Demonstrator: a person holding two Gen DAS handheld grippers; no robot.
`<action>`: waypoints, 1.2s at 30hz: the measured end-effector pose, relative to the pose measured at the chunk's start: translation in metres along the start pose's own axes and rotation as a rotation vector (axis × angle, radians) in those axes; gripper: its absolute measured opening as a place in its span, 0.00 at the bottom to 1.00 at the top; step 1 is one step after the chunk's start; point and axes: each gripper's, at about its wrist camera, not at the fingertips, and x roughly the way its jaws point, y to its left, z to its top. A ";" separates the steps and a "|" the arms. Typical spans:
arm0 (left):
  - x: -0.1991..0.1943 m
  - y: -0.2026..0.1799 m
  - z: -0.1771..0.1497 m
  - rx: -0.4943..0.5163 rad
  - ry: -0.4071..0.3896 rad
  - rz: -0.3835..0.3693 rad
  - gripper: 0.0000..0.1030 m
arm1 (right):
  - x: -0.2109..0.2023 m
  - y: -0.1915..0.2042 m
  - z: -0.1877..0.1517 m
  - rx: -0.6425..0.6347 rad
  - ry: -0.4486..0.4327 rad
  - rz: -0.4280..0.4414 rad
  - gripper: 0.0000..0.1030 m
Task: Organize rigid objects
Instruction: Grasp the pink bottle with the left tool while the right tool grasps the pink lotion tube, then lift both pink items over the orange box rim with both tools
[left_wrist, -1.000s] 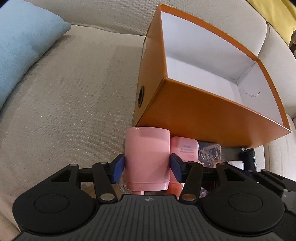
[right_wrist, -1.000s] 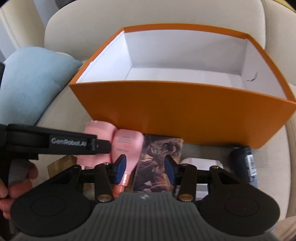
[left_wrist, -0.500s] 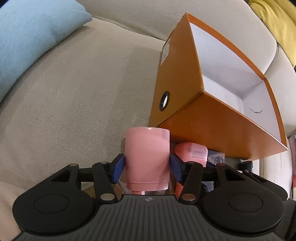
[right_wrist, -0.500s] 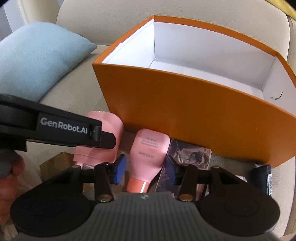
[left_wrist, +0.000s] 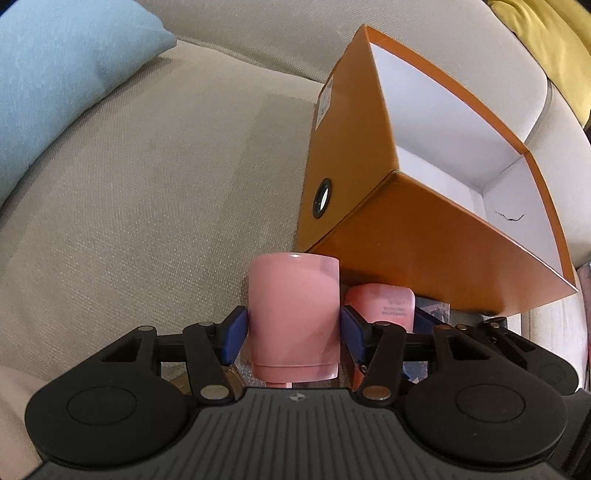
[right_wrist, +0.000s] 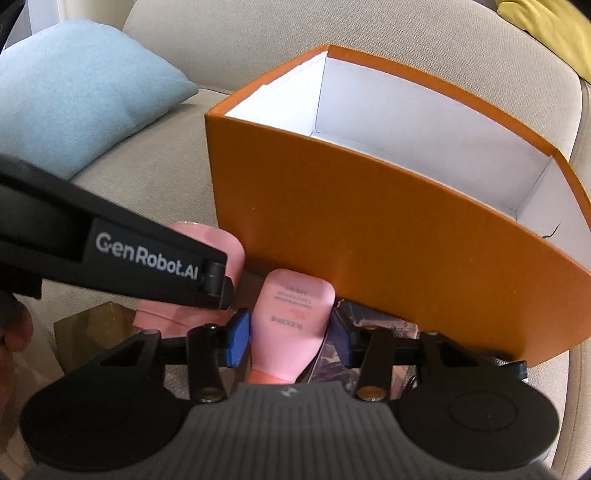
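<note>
My left gripper (left_wrist: 293, 330) is shut on a pink cup (left_wrist: 293, 317), its blue pads pressed on both sides. The cup also shows in the right wrist view (right_wrist: 229, 254), partly behind the left gripper's black arm (right_wrist: 110, 251). My right gripper (right_wrist: 286, 338) has its jaws around a pink bottle (right_wrist: 291, 325) lying on the sofa; the pads sit at its sides. The bottle also shows in the left wrist view (left_wrist: 384, 306). An open orange box (right_wrist: 369, 236) with a white inside stands just behind both, also in the left wrist view (left_wrist: 424, 236).
A picture card (right_wrist: 369, 328) lies under the box's front edge. A gold-brown block (right_wrist: 92, 328) sits at the left. A light blue cushion (right_wrist: 74, 92) lies at the back left on the beige sofa (left_wrist: 147, 184). A yellow cushion (left_wrist: 546, 40) is at the top right.
My right gripper moved left from over the picture card to the pink bottle, and its jaws now sit at the bottle's sides. The left gripper kept the pink cup and turned leftward.
</note>
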 end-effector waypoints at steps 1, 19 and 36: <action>-0.002 0.000 0.000 0.006 -0.009 0.004 0.60 | -0.002 -0.001 0.000 0.006 0.000 0.006 0.47; -0.067 -0.037 -0.018 0.067 -0.185 -0.094 0.60 | -0.075 -0.028 0.001 0.074 -0.141 0.046 0.46; -0.115 -0.112 0.056 0.232 -0.293 -0.178 0.60 | -0.157 -0.090 0.052 0.131 -0.302 0.021 0.46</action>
